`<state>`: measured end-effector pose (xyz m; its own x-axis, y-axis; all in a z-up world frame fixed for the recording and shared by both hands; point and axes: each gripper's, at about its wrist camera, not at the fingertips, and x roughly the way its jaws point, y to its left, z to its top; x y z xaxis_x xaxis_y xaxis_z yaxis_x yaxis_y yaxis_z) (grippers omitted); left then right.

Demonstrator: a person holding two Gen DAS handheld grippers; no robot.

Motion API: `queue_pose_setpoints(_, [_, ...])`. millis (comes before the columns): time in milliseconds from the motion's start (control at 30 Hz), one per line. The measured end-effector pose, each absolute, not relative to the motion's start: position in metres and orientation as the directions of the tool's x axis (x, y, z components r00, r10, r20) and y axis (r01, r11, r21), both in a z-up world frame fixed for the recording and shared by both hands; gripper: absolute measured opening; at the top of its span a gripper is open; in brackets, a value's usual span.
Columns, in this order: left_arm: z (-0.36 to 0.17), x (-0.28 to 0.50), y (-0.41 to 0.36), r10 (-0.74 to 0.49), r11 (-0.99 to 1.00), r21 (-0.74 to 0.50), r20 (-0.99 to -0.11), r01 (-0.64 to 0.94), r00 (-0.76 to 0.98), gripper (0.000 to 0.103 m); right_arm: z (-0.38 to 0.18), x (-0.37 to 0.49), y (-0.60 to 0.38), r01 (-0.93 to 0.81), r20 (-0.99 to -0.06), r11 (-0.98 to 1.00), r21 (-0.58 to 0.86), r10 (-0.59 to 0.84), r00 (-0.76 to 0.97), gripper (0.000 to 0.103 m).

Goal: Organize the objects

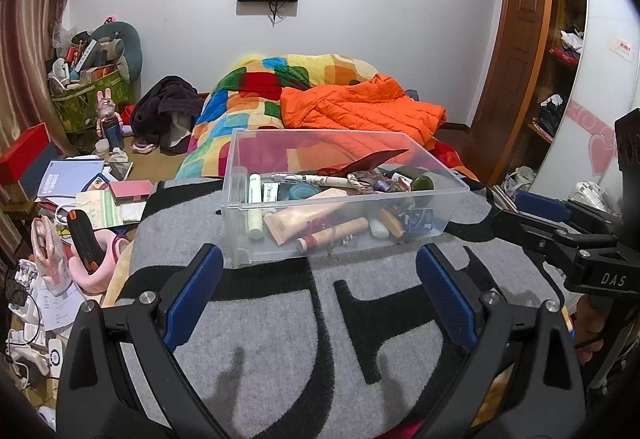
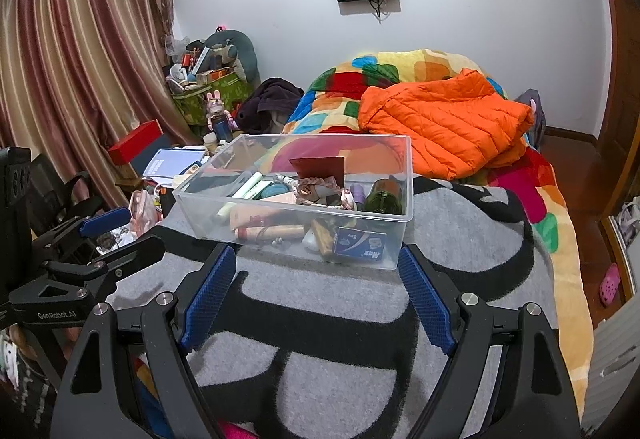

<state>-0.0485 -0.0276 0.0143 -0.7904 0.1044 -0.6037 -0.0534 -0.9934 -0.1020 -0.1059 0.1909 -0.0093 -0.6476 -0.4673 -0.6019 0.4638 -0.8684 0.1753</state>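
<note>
A clear plastic bin stands on a grey and black blanket on the bed. It holds several small items: a pink tube, a green stick, a dark green bottle, a blue box and a dark red card. My left gripper is open and empty just in front of the bin. My right gripper is open and empty, also just short of the bin's near wall. Each gripper shows at the edge of the other's view.
An orange puffer jacket lies on a colourful quilt behind the bin. To the left are a cluttered low surface with papers, a red box and a full green basket. Curtains hang left.
</note>
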Motion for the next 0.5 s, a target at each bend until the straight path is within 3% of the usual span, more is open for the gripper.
queue_pose_setpoints(500, [0.0159, -0.0473, -0.0272, 0.112, -0.992, -0.108, -0.603, -0.058, -0.790, 0.098, -0.0084, -0.1041, 0.1911, 0.468, -0.599, -0.866, 0.175, -0.471, -0.648, 0.081])
